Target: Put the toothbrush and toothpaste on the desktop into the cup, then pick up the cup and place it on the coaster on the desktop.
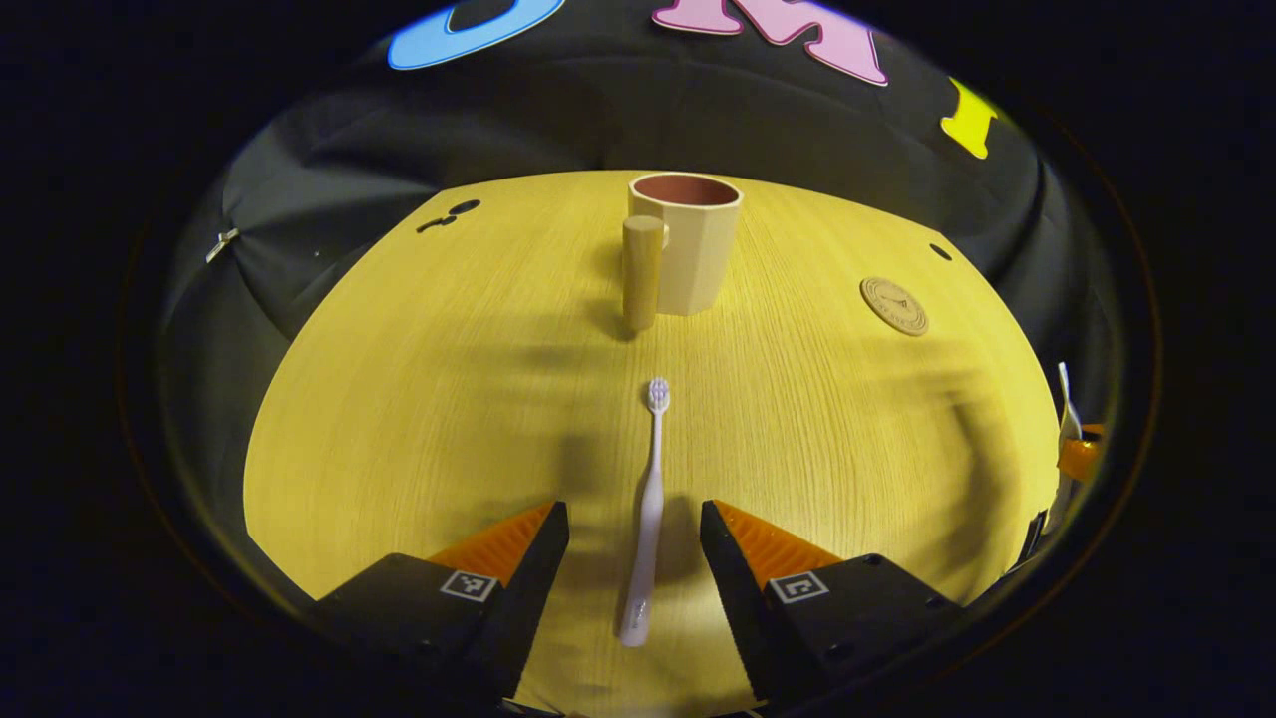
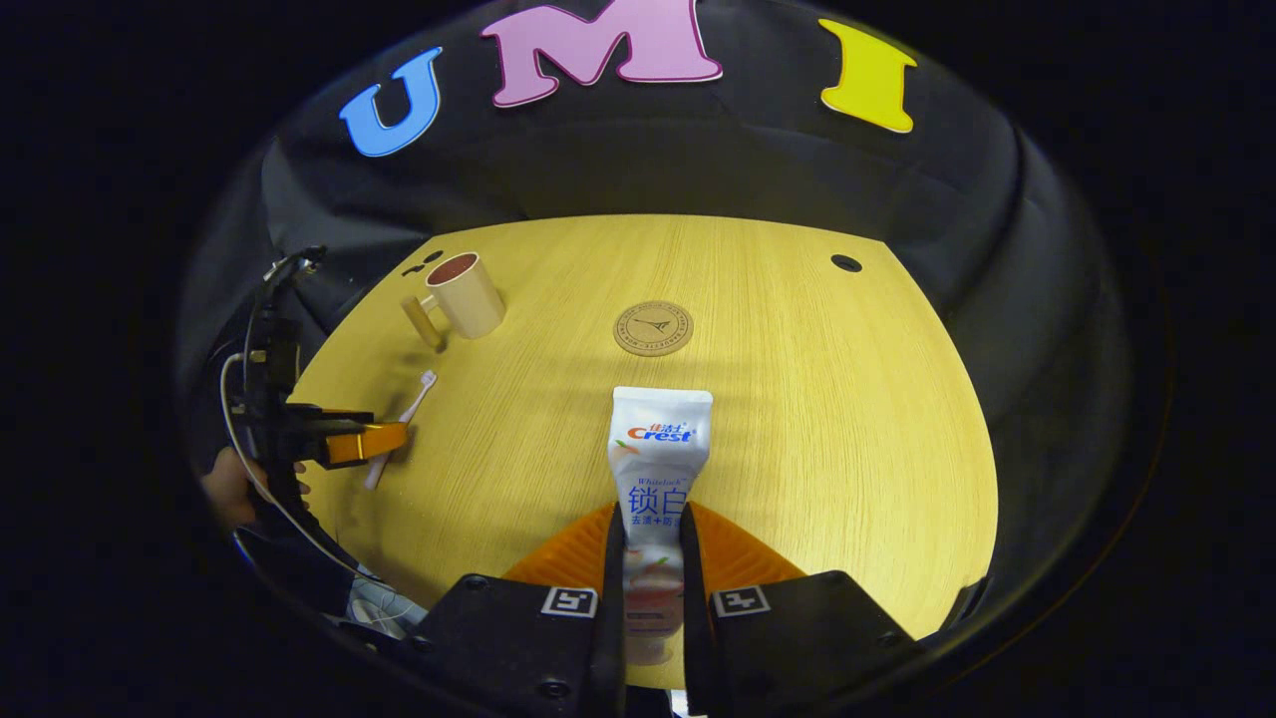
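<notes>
My left claw (image 1: 634, 538) and right claw (image 2: 653, 558) have black bodies, each finger bearing a square black-and-white marker; thin cables (image 2: 261, 469) loop beside the left.

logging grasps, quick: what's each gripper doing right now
Left gripper: open, jaws either side of the toothbrush lying on the table, not gripping it.
Right gripper: shut on the toothpaste.

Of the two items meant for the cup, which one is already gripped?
The toothpaste: the right tool is shut on its lower end. The toothbrush lies flat on the desktop between the left tool's open fingers, untouched.
</notes>
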The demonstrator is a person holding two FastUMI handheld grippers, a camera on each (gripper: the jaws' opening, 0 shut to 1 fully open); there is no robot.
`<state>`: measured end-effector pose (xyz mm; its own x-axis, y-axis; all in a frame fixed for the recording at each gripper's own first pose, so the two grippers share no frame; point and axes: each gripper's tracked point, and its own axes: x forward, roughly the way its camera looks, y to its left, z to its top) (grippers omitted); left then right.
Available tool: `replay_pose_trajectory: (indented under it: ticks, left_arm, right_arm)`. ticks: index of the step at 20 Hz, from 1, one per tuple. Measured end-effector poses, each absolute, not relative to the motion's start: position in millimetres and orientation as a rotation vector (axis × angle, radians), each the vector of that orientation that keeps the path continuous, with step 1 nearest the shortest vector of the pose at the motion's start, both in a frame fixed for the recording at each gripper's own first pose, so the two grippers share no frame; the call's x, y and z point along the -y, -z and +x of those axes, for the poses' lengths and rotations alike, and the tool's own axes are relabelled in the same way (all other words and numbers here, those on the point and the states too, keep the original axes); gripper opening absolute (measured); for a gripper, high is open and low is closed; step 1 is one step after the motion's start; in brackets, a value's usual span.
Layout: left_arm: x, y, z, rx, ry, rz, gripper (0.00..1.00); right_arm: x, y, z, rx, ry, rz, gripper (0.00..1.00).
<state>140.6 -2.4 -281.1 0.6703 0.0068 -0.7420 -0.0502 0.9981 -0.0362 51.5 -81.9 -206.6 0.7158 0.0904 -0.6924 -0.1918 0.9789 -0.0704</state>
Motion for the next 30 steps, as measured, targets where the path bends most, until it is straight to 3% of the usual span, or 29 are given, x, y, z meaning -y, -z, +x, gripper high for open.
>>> replay_pose_trajectory:
  ticks: [4,6,7,8,9,10,11,13,17,30]
  left_arm:
    - [9.9,291.0,139.1,-0.872,-0.025,-0.046,0.76]
    - [12.6,291.7,138.8,-0.886,-0.02,-0.048,0.69]
    - [14.9,289.9,136.7,-0.891,-0.015,-0.045,0.59]
    - [16.0,291.1,136.4,-0.905,-0.011,-0.043,0.59]
    - [16.7,291.5,136.9,-0.914,-0.011,-0.043,0.39]
    - [16.8,292.5,137.2,-0.927,-0.013,-0.044,0.35]
    - [17.4,292.4,135.3,-0.94,-0.016,-0.046,0.23]
    - [17.8,290.8,136.3,-0.96,-0.029,-0.052,0.14]
    - [17.2,290.0,135.4,-0.955,-0.011,-0.071,0.07]
    - [1.2,221.8,90.6,-0.725,0.047,-0.226,0.06]
  right_arm:
    - [73.5,202.7,57.3,-0.753,-0.193,-0.136,0.27]
    - [68.0,202.1,60.3,-0.754,-0.214,-0.126,0.27]
    - [64.9,202.0,61.8,-0.755,-0.227,-0.124,0.27]
    - [61.8,202.0,63.9,-0.754,-0.241,-0.124,0.27]
    - [58.0,202.3,65.6,-0.756,-0.258,-0.128,0.27]
    - [54.9,202.8,66.0,-0.762,-0.276,-0.133,0.27]
    - [51.2,202.7,66.7,-0.767,-0.294,-0.138,0.27]
    - [43.2,200.2,70.9,-0.77,-0.324,-0.152,0.27]
    - [17.6,179.7,86.2,-0.725,-0.366,-0.177,0.27]
    - [-96.1,88.0,164.9,-0.458,-0.439,-0.183,0.27]
